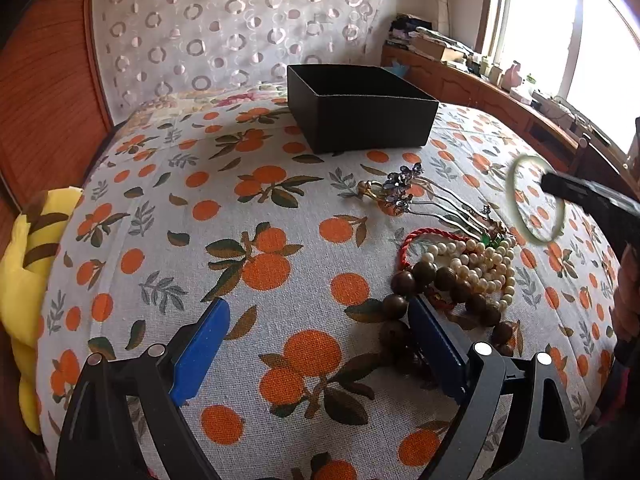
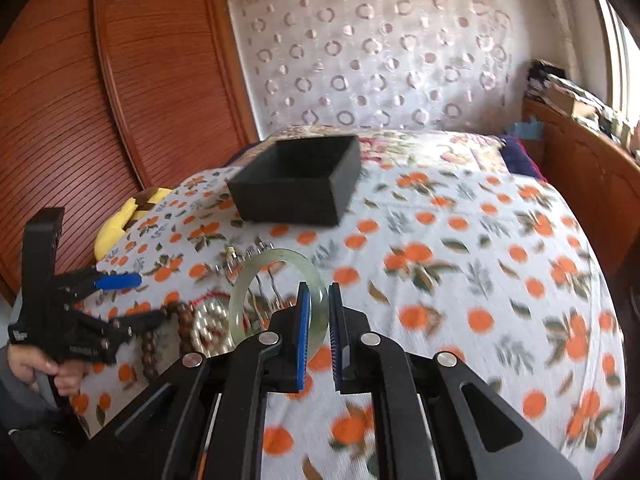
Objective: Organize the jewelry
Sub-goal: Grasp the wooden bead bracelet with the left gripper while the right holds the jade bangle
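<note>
Our right tool (image 2: 318, 312) clenches the green bangle (image 2: 276, 296). The black box (image 2: 296, 196) sits above it, upper centre. Our left tool (image 1: 316, 344) hangs released.

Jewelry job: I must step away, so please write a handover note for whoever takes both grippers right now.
Right gripper: shut on the pale green bangle, lifted clear of the bedspread.
Left gripper: open, holding nothing, low by the brown bead bracelet.
Black box: open, farther back on the bed; nothing visible inside from here.
Still in the pile: pearl strand, red cord, hairpins.
Done: bangle picked up.
Left: put the bangle in the box, then the rest.
</note>
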`<state>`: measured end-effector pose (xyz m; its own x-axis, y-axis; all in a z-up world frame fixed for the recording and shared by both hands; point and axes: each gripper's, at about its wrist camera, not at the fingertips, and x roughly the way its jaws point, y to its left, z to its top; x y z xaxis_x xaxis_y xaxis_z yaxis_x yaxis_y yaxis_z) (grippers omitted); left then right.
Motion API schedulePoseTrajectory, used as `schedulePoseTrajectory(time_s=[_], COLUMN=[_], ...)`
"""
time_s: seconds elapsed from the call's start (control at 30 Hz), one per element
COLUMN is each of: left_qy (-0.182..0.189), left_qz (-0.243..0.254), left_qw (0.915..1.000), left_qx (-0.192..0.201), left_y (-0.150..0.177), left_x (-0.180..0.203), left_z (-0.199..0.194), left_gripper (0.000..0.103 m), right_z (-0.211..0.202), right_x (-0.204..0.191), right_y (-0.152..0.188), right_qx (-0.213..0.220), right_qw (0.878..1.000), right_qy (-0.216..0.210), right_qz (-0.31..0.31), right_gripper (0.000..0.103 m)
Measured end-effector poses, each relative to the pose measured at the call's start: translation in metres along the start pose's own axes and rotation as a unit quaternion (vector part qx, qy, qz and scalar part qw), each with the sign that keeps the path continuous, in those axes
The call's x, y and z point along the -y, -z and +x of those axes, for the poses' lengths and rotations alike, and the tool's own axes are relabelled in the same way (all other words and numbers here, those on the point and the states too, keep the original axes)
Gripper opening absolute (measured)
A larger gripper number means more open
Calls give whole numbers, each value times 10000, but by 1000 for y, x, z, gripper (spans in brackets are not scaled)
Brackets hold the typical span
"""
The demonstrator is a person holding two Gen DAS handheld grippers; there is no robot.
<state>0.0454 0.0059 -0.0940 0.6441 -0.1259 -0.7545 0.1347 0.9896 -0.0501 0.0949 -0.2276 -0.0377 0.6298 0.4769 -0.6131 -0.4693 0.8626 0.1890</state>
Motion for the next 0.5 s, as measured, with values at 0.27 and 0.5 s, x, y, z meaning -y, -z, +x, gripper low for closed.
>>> schedulePoseTrajectory(time_s=[0.27,0.5], left_qy=[11,236], left_qz=[75,279], left_qw=[10000,9993], left_qx=[-45,-98], left_y=[-1,-5], left_x=[2,15], left_z=[2,1], left_gripper=[87,64], right_z=[-15,-13], right_x=[10,6], right_y=[30,35], right_qx=[33,36], right_qw=[9998,9999], right_qy=[147,114], right_qz=[127,61], right_gripper=[11,11])
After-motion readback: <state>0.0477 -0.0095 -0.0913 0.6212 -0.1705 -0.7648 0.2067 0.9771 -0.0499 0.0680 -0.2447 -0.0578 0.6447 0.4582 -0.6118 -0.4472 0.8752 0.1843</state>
